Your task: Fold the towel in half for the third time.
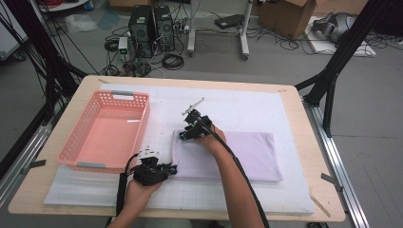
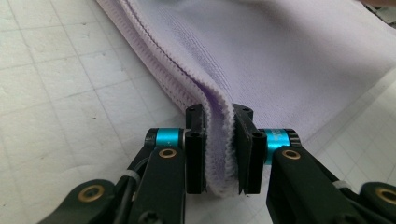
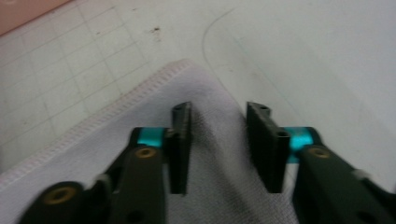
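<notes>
Evidently a folding job: one lilac towel [image 1: 233, 154] lies flat on the white gridded mat [image 1: 266, 104], right of the single empty pink basket [image 1: 107, 130]. Left gripper [image 2: 218, 140] pinches the towel's stacked hems at the near left corner, jaws clamped on the cloth, probably to anchor or lift that end. Right gripper [image 3: 218, 144] sits over the far left corner, jaws straddling a raised ridge of cloth with gaps showing; not yet pinching. Two grippers, two corners.

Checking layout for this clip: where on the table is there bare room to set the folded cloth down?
Bare mat lies beyond the lilac cloth, and the pink basket holds nothing. It is crowded at the cloth's left edge, where the left gripper and right gripper work.
</notes>
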